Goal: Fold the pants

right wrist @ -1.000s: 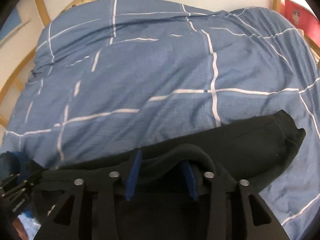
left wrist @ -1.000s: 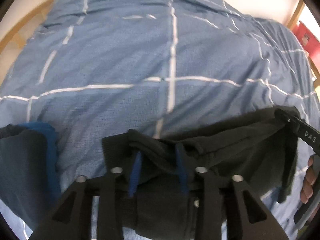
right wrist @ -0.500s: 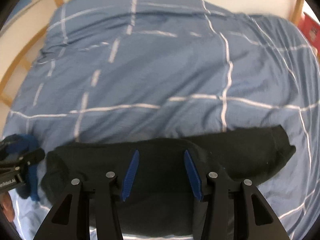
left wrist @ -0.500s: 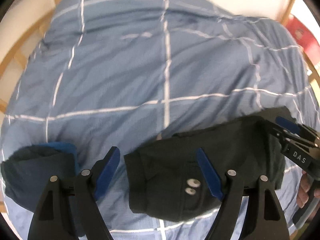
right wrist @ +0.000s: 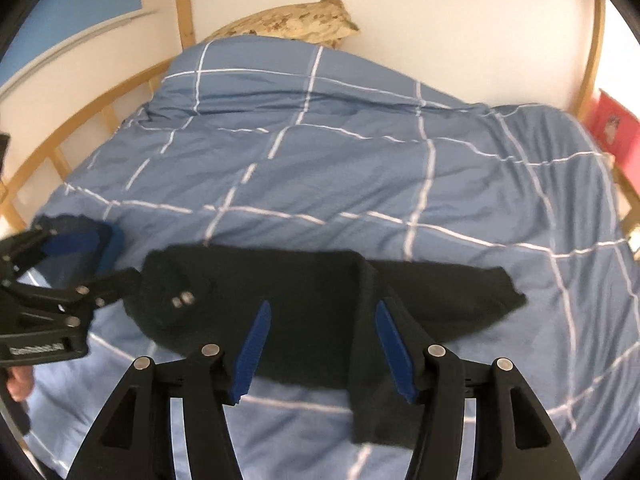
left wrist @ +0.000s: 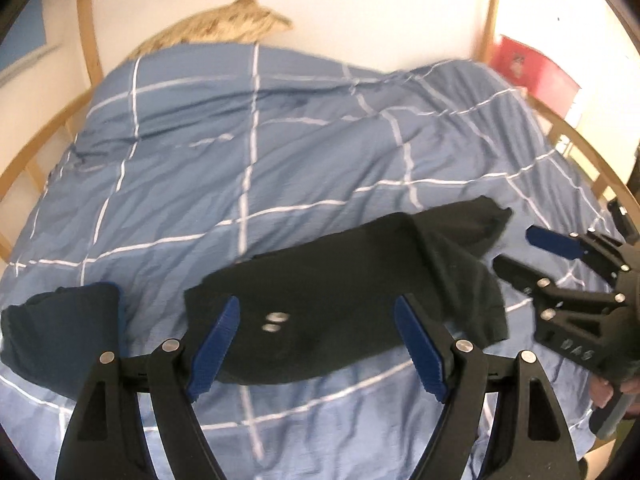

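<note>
Your pants [left wrist: 352,296] lie folded in a dark band across the near part of the blue checked duvet [left wrist: 280,152], two snaps facing up near their left end, w/ a second folded dark garment [left wrist: 60,328] just beside them on the left. Your left gripper [left wrist: 316,340] hangs above them w/ fingers spread wide and nothing held; your right gripper [right wrist: 320,344] is above the pants too, jaws opening, no cloth pinched btwn the pads. A pillow [right wrist: 288,24] sits at the far wall.
</note>
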The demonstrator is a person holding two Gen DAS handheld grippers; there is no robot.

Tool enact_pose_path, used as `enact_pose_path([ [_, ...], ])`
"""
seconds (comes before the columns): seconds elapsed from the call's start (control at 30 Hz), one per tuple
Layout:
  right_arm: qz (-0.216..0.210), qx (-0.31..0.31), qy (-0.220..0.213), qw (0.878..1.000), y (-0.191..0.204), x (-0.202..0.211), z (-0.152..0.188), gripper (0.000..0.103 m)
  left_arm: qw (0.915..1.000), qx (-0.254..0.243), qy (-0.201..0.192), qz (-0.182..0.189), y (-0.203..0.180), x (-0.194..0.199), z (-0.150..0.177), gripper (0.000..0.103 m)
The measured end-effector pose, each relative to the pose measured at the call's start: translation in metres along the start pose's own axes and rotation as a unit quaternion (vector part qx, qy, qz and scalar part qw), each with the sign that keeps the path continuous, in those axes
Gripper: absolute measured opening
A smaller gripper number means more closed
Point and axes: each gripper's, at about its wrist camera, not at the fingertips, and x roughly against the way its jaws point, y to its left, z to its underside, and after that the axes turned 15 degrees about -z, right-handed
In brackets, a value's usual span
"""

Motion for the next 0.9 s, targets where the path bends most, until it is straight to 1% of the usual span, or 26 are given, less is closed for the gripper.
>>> enact_pose_path([
  [0.07,0.013,0.015,-0.009,1.000,0.000,0.006,0.018,0.056,0.9998,-0.006,-0.020,0.004,-0.016,0.005,0.015,0.079],
  [0.17,0.014,0.034,-0.006,0.999,-0.001,0.006,0.050,0.056,0.9996,-0.015,-0.023,0.002,-0.040,0.000,0.039,0.079],
  [0.23,0.018,0.046,0.007,0.999,-0.004,0.000,0.070,0.056,0.9997,-0.017,-0.016,0.000,-0.052,-0.008,0.049,0.079],
  [0.3,0.016,0.047,0.022,0.999,-0.008,-0.011,0.086,0.056,0.9998,-0.017,0.003,0.005,-0.065,-0.020,0.061,0.079],
  [0.4,0.025,0.046,0.041,0.998,-0.015,-0.028,0.107,0.055,0.9995,-0.013,0.025,0.010,-0.080,-0.035,0.073,0.079],
  [0.5,0.033,0.057,0.051,0.997,-0.018,-0.040,0.120,0.055,0.9993,-0.014,0.034,0.004,-0.089,-0.046,0.084,0.079],
  [0.6,0.049,0.069,0.052,0.995,-0.021,-0.052,0.129,0.055,0.9991,-0.015,0.040,-0.005,-0.093,-0.060,0.090,0.079],
  [0.77,0.075,0.083,0.061,0.992,-0.024,-0.072,0.135,0.054,0.9985,-0.022,0.045,-0.020,-0.094,-0.073,0.095,0.079],
  [0.83,0.077,0.093,0.070,0.990,-0.027,-0.077,0.138,0.034,0.9986,-0.025,0.039,-0.026,-0.091,-0.073,0.095,0.079],
  [0.87,0.075,0.091,0.071,0.990,-0.029,-0.076,0.137,0.013,0.9987,-0.027,0.032,-0.030,-0.090,-0.073,0.094,0.079],
  [0.9,0.073,0.081,0.068,0.992,-0.033,-0.072,0.135,0.009,0.9987,-0.027,0.028,-0.034,-0.088,-0.073,0.092,0.079],
])
